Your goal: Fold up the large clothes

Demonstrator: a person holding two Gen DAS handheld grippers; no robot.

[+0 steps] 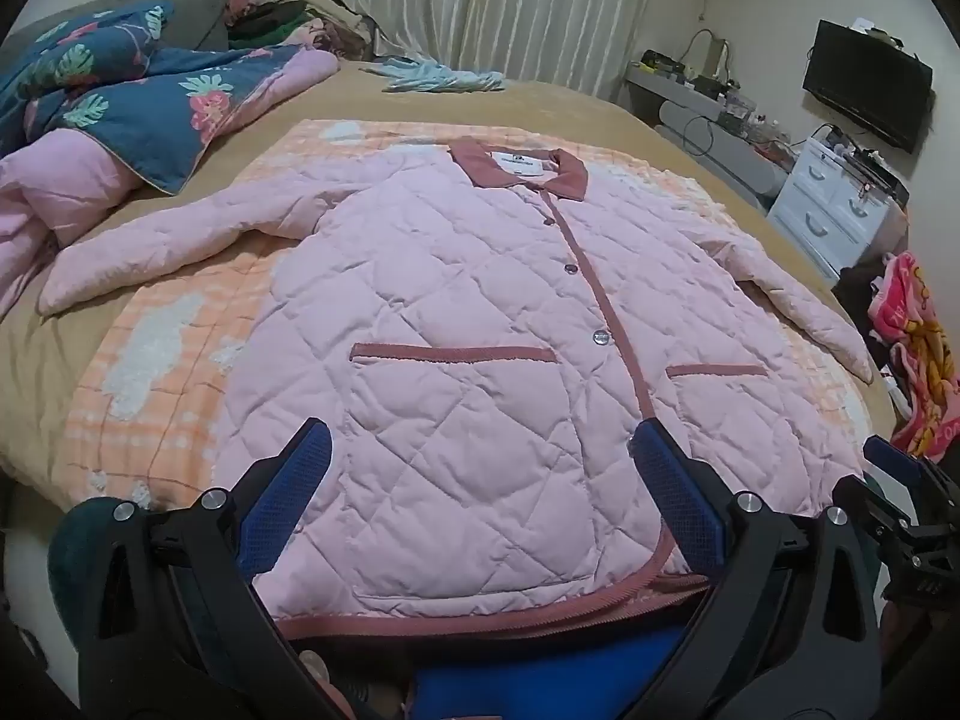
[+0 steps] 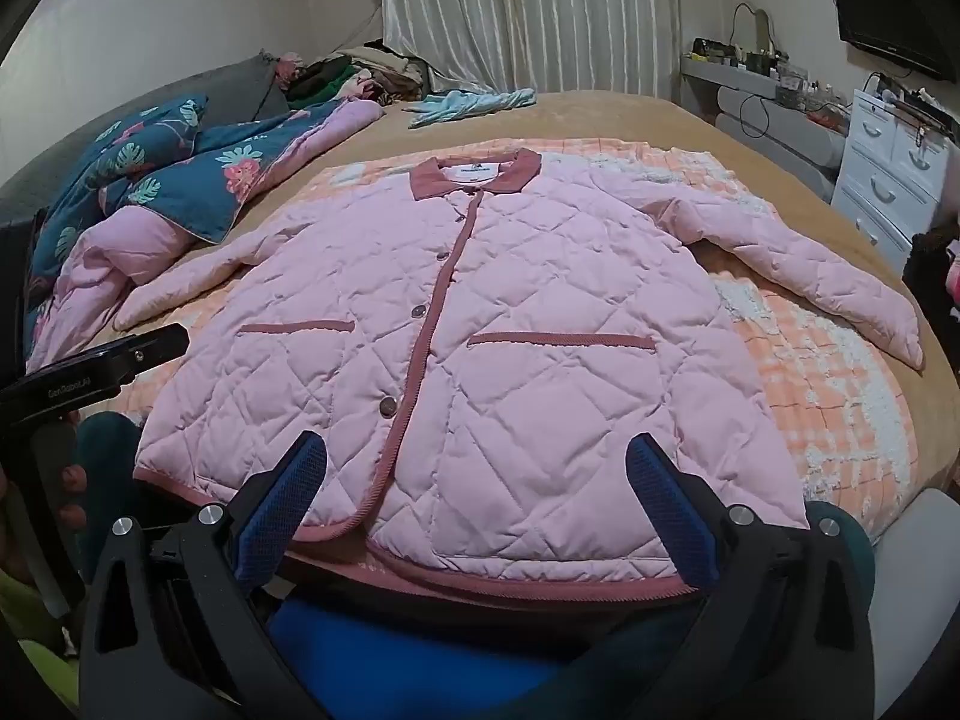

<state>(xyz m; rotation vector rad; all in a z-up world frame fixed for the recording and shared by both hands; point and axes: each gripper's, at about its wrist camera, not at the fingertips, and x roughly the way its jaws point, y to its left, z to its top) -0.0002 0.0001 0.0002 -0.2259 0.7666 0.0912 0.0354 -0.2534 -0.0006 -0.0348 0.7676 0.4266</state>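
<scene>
A pink quilted jacket (image 1: 456,324) with dark pink collar, trim and pocket edges lies flat and buttoned, front up, on the bed, sleeves spread out to both sides. It also shows in the right wrist view (image 2: 516,324). My left gripper (image 1: 480,456) is open and empty, hovering over the left half of the jacket's hem. My right gripper (image 2: 477,456) is open and empty over the right half of the hem. The right gripper's side (image 1: 900,498) shows at the right edge of the left wrist view.
The jacket lies on an orange checked blanket (image 1: 156,360) over a tan bedspread (image 1: 36,348). A blue floral quilt (image 1: 120,96) is bunched at the far left. A light blue cloth (image 1: 438,75) lies at the far end. White drawers (image 1: 834,210) stand to the right.
</scene>
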